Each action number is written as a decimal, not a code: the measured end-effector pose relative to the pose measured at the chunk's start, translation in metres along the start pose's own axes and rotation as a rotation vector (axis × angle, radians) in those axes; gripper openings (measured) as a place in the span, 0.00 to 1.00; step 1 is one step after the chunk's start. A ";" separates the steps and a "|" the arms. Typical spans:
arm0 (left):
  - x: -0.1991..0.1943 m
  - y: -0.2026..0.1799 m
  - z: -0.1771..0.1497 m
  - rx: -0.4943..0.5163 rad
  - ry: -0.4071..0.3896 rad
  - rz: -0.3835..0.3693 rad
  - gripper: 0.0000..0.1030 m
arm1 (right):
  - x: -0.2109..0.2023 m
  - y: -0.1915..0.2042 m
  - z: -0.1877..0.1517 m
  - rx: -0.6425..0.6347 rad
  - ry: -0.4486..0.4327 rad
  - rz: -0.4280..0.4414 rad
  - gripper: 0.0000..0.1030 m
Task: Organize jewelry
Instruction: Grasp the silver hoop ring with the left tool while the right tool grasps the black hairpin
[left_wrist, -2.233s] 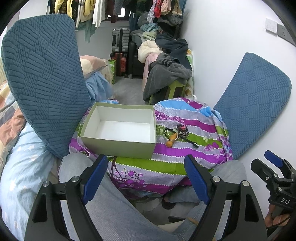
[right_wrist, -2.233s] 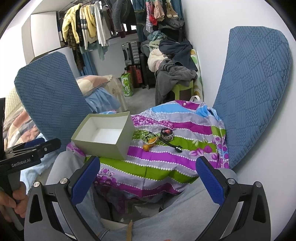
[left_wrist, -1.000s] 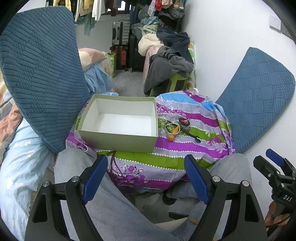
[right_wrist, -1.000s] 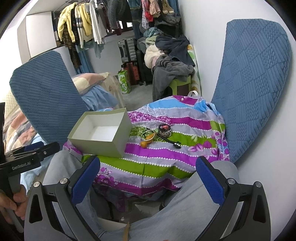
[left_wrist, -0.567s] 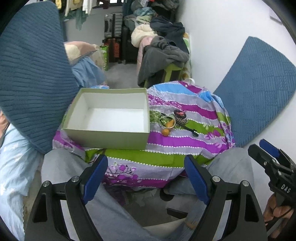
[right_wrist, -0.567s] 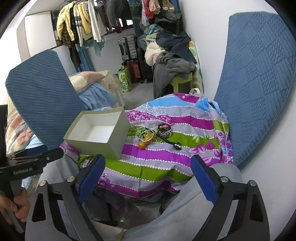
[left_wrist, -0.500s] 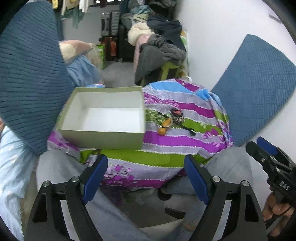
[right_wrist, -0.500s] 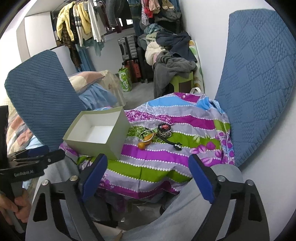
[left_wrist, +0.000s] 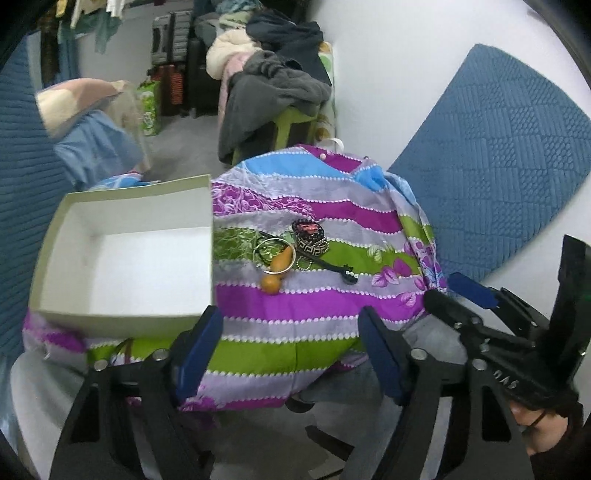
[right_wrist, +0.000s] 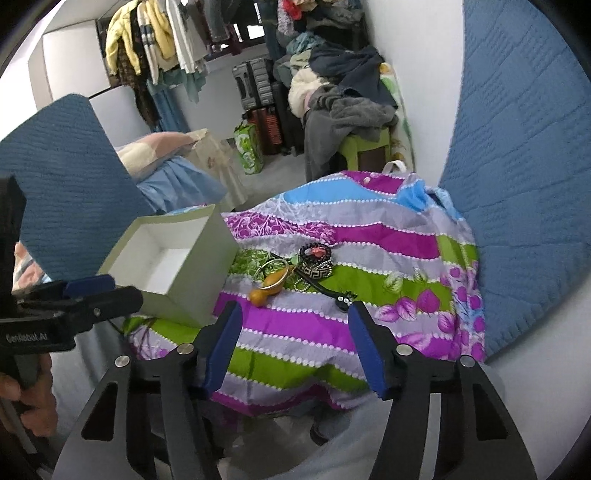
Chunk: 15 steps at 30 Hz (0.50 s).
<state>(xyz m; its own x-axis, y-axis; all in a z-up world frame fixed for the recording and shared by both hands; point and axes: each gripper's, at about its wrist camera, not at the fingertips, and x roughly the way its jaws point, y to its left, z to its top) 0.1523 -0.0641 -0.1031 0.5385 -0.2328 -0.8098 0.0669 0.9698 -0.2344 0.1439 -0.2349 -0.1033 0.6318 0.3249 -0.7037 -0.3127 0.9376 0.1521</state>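
Left wrist view. The left gripper has its blue-padded fingers spread apart with nothing between them, over the near edge of a striped cloth. An open box, pale green outside and white inside, sits on the cloth's left side; nothing can be seen in it. The jewelry pile lies just right of the box, near the cloth's middle. In the pile: a metal bangle ringing an orange gourd-shaped pendant, a dark patterned bracelet with a beaded bracelet on top, and a black hair clip reaching right. A thin bead chain seems to lie under the clip, though it is too small to be sure. The right gripper shows at right, held in a hand; from this angle its opening cannot be judged. A blue quilted pad leans on the wall at far right.

Right wrist view. The right gripper has its fingers apart, holding nothing, near the cloth's front edge. The jewelry pile lies just beyond the fingers, with the pendant nearest. The box stands left of the pile. The left gripper enters at left, gripped by a hand. A heap of clothes sits on a green stool at far centre.
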 end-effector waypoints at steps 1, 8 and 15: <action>0.007 0.000 0.003 -0.003 0.009 -0.010 0.69 | 0.008 -0.002 0.000 -0.011 0.003 0.001 0.55; 0.051 -0.001 0.020 -0.001 0.053 -0.057 0.62 | 0.060 -0.025 0.002 -0.058 0.043 0.071 0.56; 0.098 -0.002 0.034 -0.008 0.119 -0.083 0.43 | 0.115 -0.034 0.013 -0.126 0.102 0.139 0.51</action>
<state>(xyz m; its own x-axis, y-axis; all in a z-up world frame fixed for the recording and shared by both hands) 0.2335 -0.0861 -0.1641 0.4282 -0.3194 -0.8454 0.0996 0.9465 -0.3071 0.2366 -0.2277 -0.1803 0.5035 0.4297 -0.7496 -0.4823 0.8596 0.1688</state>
